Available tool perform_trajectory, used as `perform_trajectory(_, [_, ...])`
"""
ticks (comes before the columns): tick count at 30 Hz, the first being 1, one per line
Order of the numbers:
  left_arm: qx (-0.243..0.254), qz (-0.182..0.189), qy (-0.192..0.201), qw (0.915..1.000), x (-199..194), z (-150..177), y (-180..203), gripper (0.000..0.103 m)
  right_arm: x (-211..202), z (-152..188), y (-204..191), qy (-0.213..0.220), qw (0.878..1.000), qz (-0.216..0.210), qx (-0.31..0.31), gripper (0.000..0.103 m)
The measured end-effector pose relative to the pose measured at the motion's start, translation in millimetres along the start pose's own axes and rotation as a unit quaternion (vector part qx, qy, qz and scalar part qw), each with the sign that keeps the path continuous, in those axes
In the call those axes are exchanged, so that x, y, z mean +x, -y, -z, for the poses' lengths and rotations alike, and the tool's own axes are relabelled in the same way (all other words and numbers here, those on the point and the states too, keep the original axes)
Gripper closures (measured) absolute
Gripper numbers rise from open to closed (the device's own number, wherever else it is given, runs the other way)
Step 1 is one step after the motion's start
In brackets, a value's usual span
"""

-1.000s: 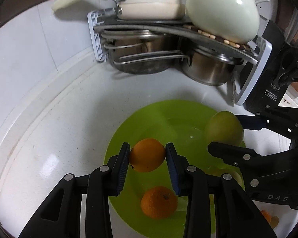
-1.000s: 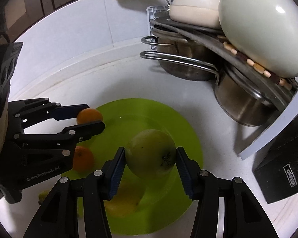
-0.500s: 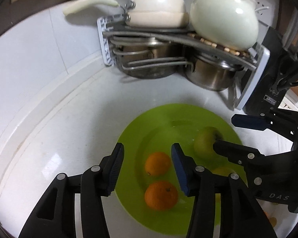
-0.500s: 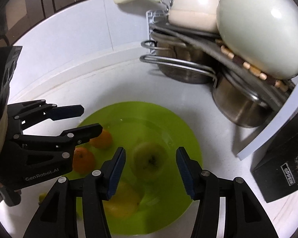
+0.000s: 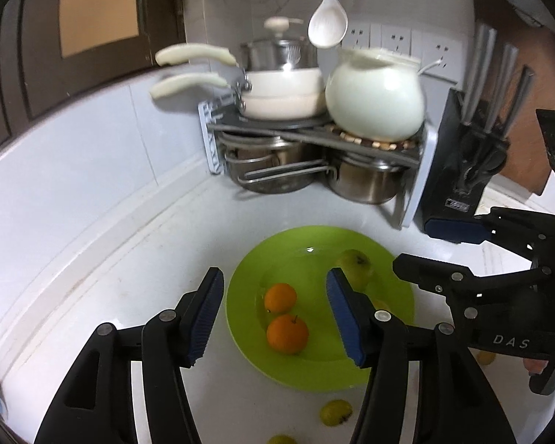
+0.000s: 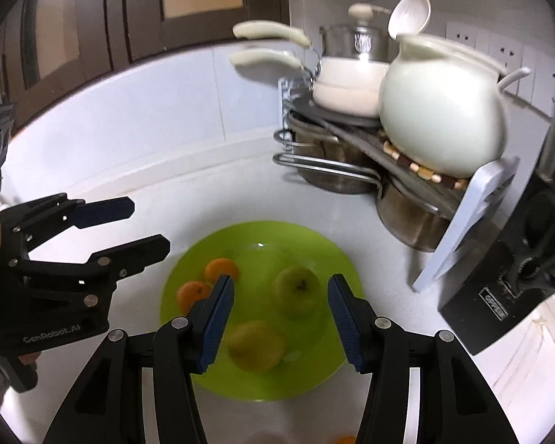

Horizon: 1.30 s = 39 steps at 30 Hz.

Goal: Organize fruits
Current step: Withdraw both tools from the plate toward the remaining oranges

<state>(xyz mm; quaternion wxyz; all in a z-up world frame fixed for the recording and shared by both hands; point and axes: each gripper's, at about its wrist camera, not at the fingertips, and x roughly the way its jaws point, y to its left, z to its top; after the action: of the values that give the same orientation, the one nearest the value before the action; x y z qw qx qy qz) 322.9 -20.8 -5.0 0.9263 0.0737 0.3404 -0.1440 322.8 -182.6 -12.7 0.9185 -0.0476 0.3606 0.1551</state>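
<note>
Green plate [image 5: 396, 333] sits on white counter [image 5: 111, 288], near the corner pot rack [image 5: 314, 137]. On the plate: two oranges [image 5: 280, 298] side by side on its left part, one nearer orange [image 5: 287, 333] just in front of the other, apparently touching. A green apple [image 6: 296, 290] lies right of centre, stem end up, and a yellow fruit [image 6: 255, 346] lies in front of it, blurred. Left claw [image 5: 273, 318] is above the plate, jaws apart and nothing between the pads; its jaws have just been opening, oranges lie below it on the plate, not held. Right claw [image 6: 281, 323] also hangs over the plate with jaws apart, empty; apple shows between its fingers but sits on the plate, pads clear of it. In the left wrist view the right claw comes in from the right edge, over the plate's right rim. In the right wrist view the left claw comes in from the left, beside the plate's left edge. Off the plate, on the counter in front: a small yellow-green fruit [image 5: 336, 411] just beyond the near rim, another one [image 5: 283, 439] at the bottom edge, partly cut off. A bit of orange-coloured fruit [image 6: 346, 439] shows at the bottom of the right wrist view, cannot tell which kind. Rack holds a white pot [image 5: 375, 100], a cream pan [image 5: 281, 90], steel pots under. Knife block [image 5: 462, 155] right of the rack.
</note>
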Motion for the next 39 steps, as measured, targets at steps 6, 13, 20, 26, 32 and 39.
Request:
perform_trajectory(6, [0.004,-0.002,0.024,0.9997,-31.6,8.0,4.5,0.043,-28.0,6.5,-10.2,0.030,0.999,0.011,-0.003,0.049])
perform_trajectory(13, [0.016,0.009,0.049,0.9986,-65.0,19.9,18.9,0.040,-65.1,25.2,-14.5,0.055,0.998,0.029,0.017,0.044])
perform_trajectory(20, [0.038,0.022,0.066,0.9969,-88.7,33.5,36.7,0.038,-97.7,46.7,-11.6,0.073,0.995,0.056,0.027,0.044])
perform_trajectory(26, [0.058,0.044,0.085,0.9937,-102.4,44.3,51.3,0.032,-121.6,67.2,-10.1,0.081,0.992,0.084,0.038,0.044])
perform_trajectory(32, [0.092,0.066,0.093,0.9892,-105.8,54.5,65.4,0.030,-133.1,89.6,-10.9,0.074,0.990,0.106,0.052,0.044])
perform_trajectory(39, [0.128,0.103,0.091,0.9822,-98.2,64.0,77.7,0.030,-136.2,111.7,-9.9,0.052,0.989,0.118,0.078,0.044])
